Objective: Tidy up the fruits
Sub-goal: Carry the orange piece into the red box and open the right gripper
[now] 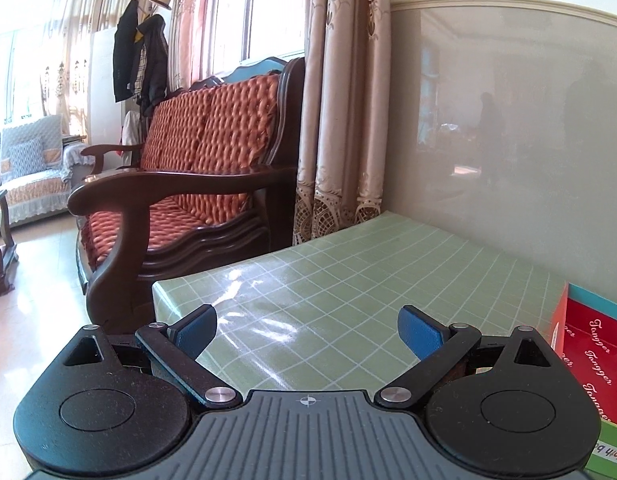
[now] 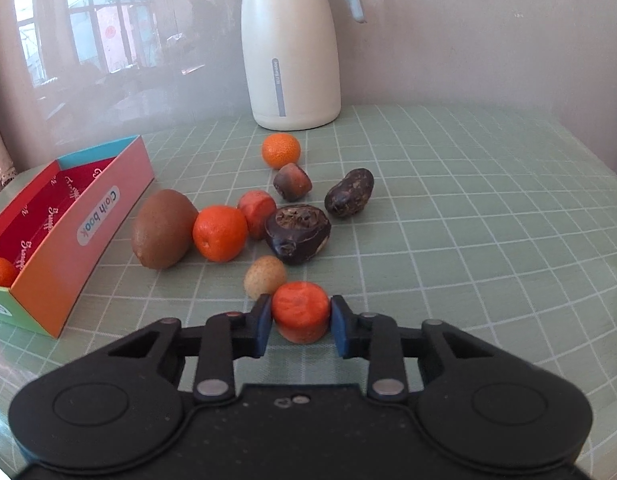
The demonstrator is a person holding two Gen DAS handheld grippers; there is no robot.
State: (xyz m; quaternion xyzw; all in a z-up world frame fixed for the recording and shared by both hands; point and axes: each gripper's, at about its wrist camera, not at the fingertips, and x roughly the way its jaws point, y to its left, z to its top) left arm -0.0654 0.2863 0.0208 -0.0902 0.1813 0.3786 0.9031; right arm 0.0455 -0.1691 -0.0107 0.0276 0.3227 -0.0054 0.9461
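In the right wrist view, my right gripper (image 2: pixel 301 318) is shut on an orange carrot chunk (image 2: pixel 301 311), low over the green checked tablecloth (image 2: pixel 468 240). Beyond it lie a small pale potato (image 2: pixel 264 276), a kiwi (image 2: pixel 163 229), two mandarins (image 2: pixel 219 233) (image 2: pixel 281 150), two more carrot chunks (image 2: pixel 257 209) (image 2: pixel 292 181) and two dark brown lumps (image 2: pixel 298 233) (image 2: pixel 349 192). An open box (image 2: pixel 68 232) with a red lining stands at the left and holds one mandarin (image 2: pixel 0 272). My left gripper (image 1: pixel 306 332) is open and empty over the table; the box (image 1: pixel 592 360) is at its right.
A white thermos jug (image 2: pixel 291 46) stands at the back against the wall. In the left wrist view, a wooden sofa with orange cushions (image 1: pixel 188 184) and a curtain (image 1: pixel 340 100) stand beyond the table's far left edge (image 1: pixel 160 292).
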